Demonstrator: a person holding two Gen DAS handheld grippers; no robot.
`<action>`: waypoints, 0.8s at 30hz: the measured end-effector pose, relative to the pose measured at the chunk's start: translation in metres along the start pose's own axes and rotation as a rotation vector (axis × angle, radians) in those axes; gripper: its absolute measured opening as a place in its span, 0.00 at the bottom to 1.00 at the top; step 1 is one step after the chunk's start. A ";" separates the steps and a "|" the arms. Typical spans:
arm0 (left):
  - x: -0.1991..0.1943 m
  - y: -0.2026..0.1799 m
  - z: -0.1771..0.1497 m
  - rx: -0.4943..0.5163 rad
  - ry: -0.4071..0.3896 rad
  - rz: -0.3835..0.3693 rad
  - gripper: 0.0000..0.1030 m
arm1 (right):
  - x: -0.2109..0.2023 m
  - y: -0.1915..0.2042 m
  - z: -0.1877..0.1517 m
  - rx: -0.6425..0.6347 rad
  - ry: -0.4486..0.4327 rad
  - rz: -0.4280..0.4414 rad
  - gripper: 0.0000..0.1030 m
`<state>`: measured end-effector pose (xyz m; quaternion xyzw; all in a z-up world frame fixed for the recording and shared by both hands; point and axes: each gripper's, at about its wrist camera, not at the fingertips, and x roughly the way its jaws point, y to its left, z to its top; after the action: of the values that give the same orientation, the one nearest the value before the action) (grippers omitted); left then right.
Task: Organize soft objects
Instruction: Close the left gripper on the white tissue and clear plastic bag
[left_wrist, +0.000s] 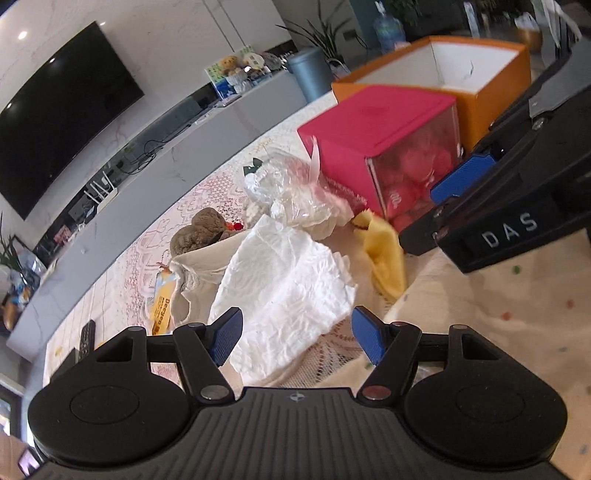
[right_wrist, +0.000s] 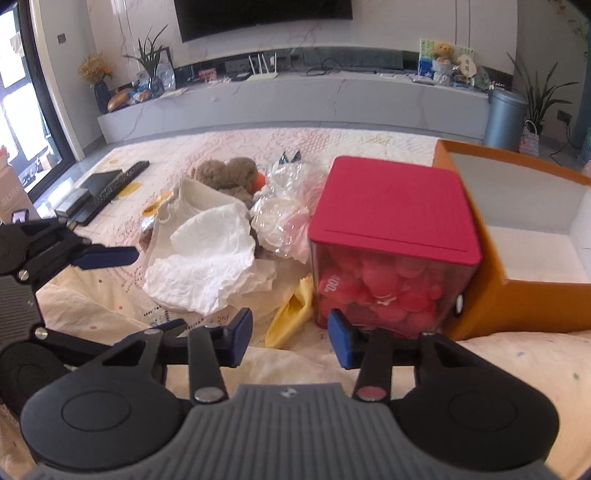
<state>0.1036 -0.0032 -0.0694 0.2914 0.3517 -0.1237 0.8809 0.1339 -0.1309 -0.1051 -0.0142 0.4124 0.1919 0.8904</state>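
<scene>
over on the far left of the right wrist view there's a black remote (right_wrist: 118, 181) lying on the lace tablecloth (right_wrist: 369, 142), next to a dark flat thing i can't really make out. the left gripper (right_wrist: 125, 273) pokes in from that side, one blue pad visible up top, the other mostly hidden, and its own camera shows the jaws standing apart with nothing between them, hovering just over the crumpled white tissue (left_wrist: 284, 280).

moving right, the soft pile sits mid-table: a brown plush toy (right_wrist: 229, 173) at the back, half tucked behind a cream cloth (right_wrist: 192, 199), with the tissue draped on top of that cloth. a snack wrapper (left_wrist: 162, 314) with orange print peeks out at the left edge of the pile. just right of the plush is a crinkly clear plastic bag (right_wrist: 280, 221) with something pinkish inside, touching the tissue. a yellow cloth (right_wrist: 291, 314) sticks out from under the pile toward the front, right beside the box.

next is a clear box with a pink lid (right_wrist: 391, 206), full of round pink things, can't tell what. the right gripper (right_wrist: 291, 332) sits low in front of it, jaws apart, empty, the right pad near the box's bottom corner.

far right, an orange box (right_wrist: 517, 306), open on top, white inside, pressed against the pink one.
</scene>
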 end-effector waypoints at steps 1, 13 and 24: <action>0.007 0.001 0.001 0.014 0.009 0.001 0.78 | 0.006 0.001 0.001 0.004 0.013 0.007 0.42; 0.064 0.018 0.009 0.127 0.067 -0.042 0.78 | 0.038 -0.002 0.006 0.036 0.096 0.031 0.42; 0.065 0.027 -0.005 0.191 0.120 -0.143 0.82 | 0.056 0.007 0.003 0.029 0.120 0.034 0.43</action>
<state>0.1589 0.0208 -0.1057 0.3549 0.4105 -0.2015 0.8154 0.1662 -0.1057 -0.1440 -0.0059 0.4678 0.1998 0.8610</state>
